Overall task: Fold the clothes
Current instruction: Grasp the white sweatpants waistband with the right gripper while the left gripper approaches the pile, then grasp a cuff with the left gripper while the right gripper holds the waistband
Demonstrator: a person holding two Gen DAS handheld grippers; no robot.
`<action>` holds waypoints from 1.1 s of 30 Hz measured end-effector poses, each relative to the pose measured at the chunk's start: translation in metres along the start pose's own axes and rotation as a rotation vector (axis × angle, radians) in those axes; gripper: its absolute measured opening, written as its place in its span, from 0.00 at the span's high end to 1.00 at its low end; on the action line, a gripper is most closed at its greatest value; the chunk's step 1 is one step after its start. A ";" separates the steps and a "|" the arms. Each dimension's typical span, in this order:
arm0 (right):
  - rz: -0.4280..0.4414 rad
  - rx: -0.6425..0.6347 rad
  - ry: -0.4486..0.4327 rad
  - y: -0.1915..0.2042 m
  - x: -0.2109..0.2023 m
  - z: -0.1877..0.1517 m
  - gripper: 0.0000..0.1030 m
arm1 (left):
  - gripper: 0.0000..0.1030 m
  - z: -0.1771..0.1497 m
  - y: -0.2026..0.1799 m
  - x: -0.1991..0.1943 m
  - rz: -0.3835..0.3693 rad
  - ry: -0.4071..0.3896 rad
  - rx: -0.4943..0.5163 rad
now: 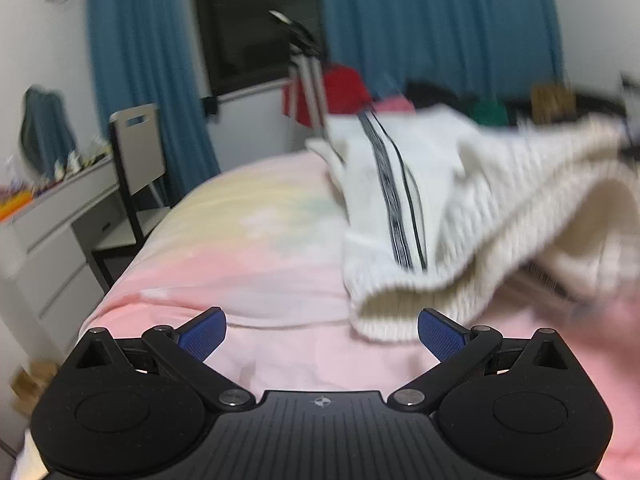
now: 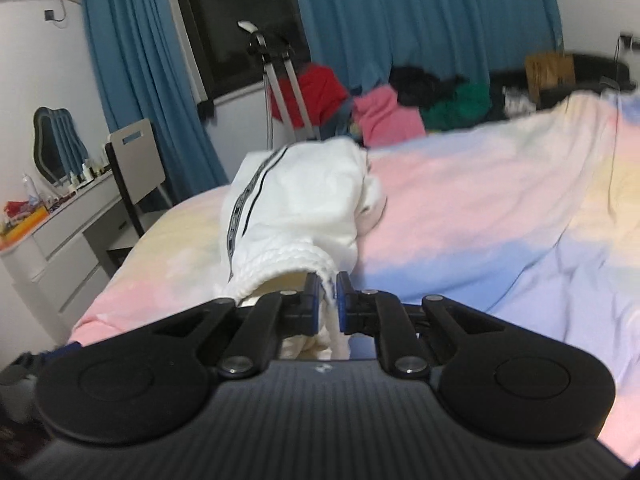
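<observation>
A white garment (image 1: pixel 432 208) with a black stripe down its side and ribbed cuffs is lifted over the pastel bedspread (image 1: pixel 248 248); it looks blurred. My left gripper (image 1: pixel 322 334) stands open low over the bed, its blue pads wide apart, with a ribbed cuff lying just ahead of its right pad (image 1: pixel 440 334) and nothing held. In the right wrist view my right gripper (image 2: pixel 328 300) is shut on the ribbed edge of the same white garment (image 2: pixel 296 204), which hangs bunched in front of it above the bedspread (image 2: pixel 500 216).
A grey dresser (image 1: pixel 52 232) with small items and a chair (image 1: pixel 136 160) stand left of the bed. Beyond the bed's far edge lie a pile of coloured clothes (image 2: pixel 384 116), a metal stand (image 2: pixel 276 76), blue curtains (image 2: pixel 420 20) and a dark window.
</observation>
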State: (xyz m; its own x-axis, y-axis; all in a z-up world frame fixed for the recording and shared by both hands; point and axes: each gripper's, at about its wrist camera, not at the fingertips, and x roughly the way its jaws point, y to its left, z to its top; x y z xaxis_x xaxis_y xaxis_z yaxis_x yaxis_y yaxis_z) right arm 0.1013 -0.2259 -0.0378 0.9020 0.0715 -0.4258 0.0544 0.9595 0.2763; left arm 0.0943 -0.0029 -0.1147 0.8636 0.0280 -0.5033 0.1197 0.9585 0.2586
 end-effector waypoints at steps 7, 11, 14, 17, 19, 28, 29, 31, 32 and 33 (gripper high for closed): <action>-0.026 0.041 0.003 -0.020 0.007 -0.001 0.89 | 0.03 -0.004 -0.034 0.042 0.059 -0.076 0.261; -0.032 0.083 0.045 -0.031 0.016 -0.006 0.87 | 0.03 0.005 -0.044 0.062 0.102 -0.094 0.309; -0.020 0.109 0.056 -0.037 0.023 -0.009 0.87 | 0.09 0.022 -0.034 0.076 0.081 -0.076 0.170; 0.001 0.115 0.051 -0.036 0.028 -0.012 0.87 | 0.22 0.036 -0.018 0.080 0.034 -0.082 0.020; 0.021 0.112 0.050 -0.033 0.031 -0.012 0.86 | 0.37 0.047 -0.007 0.078 0.009 -0.087 -0.048; 0.141 -0.064 0.046 0.008 0.029 -0.023 0.39 | 0.86 0.064 0.079 0.027 -0.081 -0.179 -0.451; 0.135 -0.107 0.062 0.014 0.031 -0.027 0.40 | 0.86 0.064 0.089 0.020 -0.075 -0.195 -0.484; 0.122 -0.194 0.093 0.027 0.033 -0.036 0.41 | 0.86 0.064 0.111 0.011 -0.062 -0.215 -0.559; 0.115 -0.237 0.109 0.034 0.035 -0.040 0.41 | 0.86 0.063 0.121 0.007 -0.053 -0.221 -0.591; 0.109 -0.280 0.125 0.040 0.036 -0.045 0.41 | 0.87 0.063 0.132 0.004 -0.033 -0.227 -0.615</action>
State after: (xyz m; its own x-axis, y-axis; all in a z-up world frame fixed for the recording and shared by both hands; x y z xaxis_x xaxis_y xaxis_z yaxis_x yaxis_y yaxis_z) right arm 0.1171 -0.1726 -0.0807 0.8356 0.1937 -0.5140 -0.1749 0.9809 0.0854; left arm 0.1447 0.1057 -0.0306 0.9542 0.0000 -0.2991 -0.0960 0.9470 -0.3065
